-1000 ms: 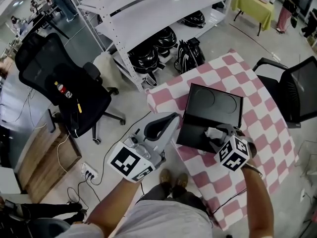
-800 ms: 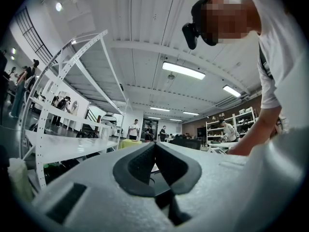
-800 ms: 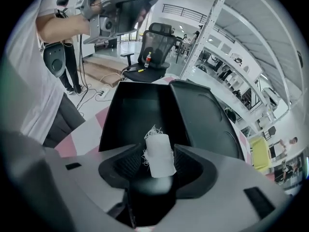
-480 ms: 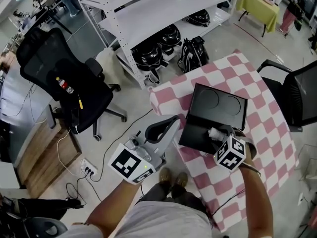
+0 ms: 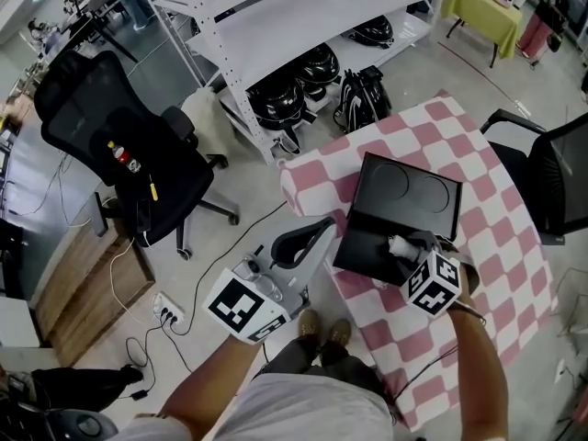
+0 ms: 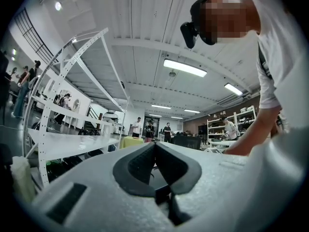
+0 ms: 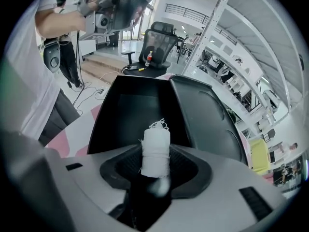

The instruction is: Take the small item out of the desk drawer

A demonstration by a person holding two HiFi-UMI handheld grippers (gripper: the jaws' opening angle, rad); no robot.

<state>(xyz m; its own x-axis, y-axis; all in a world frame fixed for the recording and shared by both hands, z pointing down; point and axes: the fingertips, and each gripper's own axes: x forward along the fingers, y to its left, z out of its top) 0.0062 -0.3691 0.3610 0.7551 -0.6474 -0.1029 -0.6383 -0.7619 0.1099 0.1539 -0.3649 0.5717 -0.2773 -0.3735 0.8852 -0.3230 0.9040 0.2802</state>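
A small white roll of gauze-like cloth (image 7: 155, 151) stands upright between the jaws of my right gripper (image 7: 155, 164), which is shut on it. In the head view the right gripper (image 5: 404, 251) holds the roll (image 5: 398, 245) over the open black drawer (image 5: 367, 251) of a black desktop unit (image 5: 409, 196). The drawer's inside (image 7: 128, 117) looks bare below the roll. My left gripper (image 5: 308, 235) is raised off the table's left edge, jaws shut on nothing; its own view points toward the ceiling, with the gripper (image 6: 154, 153) low in that picture.
The black unit sits on a pink-and-white checked tablecloth (image 5: 496, 246). A black office chair (image 5: 129, 163) stands to the left, another chair (image 5: 551, 173) to the right, and white metal shelving (image 5: 276, 26) with dark helmets behind. Cables and a power strip (image 5: 165, 315) lie on the floor.
The right gripper with the white roll has stayed over the open drawer, shifting only slightly. The left gripper has hardly moved.
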